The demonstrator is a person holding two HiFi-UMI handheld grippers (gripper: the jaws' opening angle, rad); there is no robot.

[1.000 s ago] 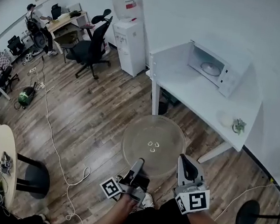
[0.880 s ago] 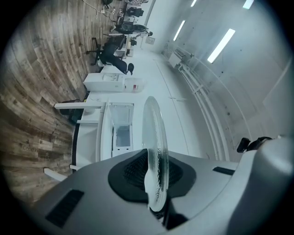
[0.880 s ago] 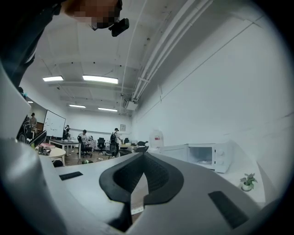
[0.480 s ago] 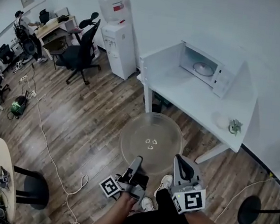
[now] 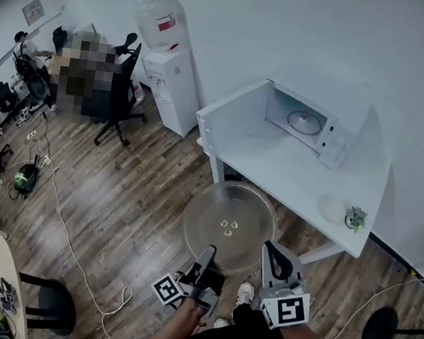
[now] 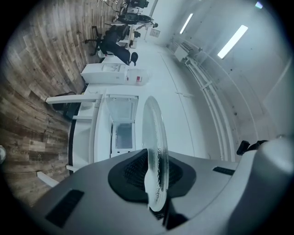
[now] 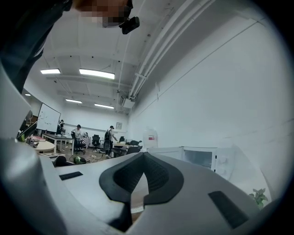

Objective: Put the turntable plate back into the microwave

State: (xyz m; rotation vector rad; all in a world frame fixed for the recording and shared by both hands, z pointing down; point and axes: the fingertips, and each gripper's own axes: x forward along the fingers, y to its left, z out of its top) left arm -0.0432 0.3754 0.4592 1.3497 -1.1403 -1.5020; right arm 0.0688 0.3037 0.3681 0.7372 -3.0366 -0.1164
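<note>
The clear glass turntable plate [image 5: 228, 220] hangs level over the wood floor, in front of the white table. My left gripper [image 5: 207, 253] is shut on its near rim; in the left gripper view the plate [image 6: 153, 133] stands edge-on between the pads of that gripper [image 6: 154, 183]. My right gripper [image 5: 272, 252] sits at the plate's right edge with its pads together, and no plate shows in the right gripper view [image 7: 143, 160]. The microwave [image 5: 315, 124] stands on the table with its door [image 5: 230, 119] swung open to the left. A roller ring [image 5: 304, 121] lies inside.
The white table [image 5: 304, 177] carries a small plant [image 5: 356, 217] and a pale round object [image 5: 334, 210]. A water dispenser [image 5: 165, 54] and an office chair [image 5: 122, 87] stand at the back left. A cable [image 5: 68, 200] trails over the floor. A fan base [image 5: 377, 328] is at the right.
Both grippers and the plate have moved forward toward the table. The table and the open microwave now sit closer to the plate, which stays level in the left gripper.
</note>
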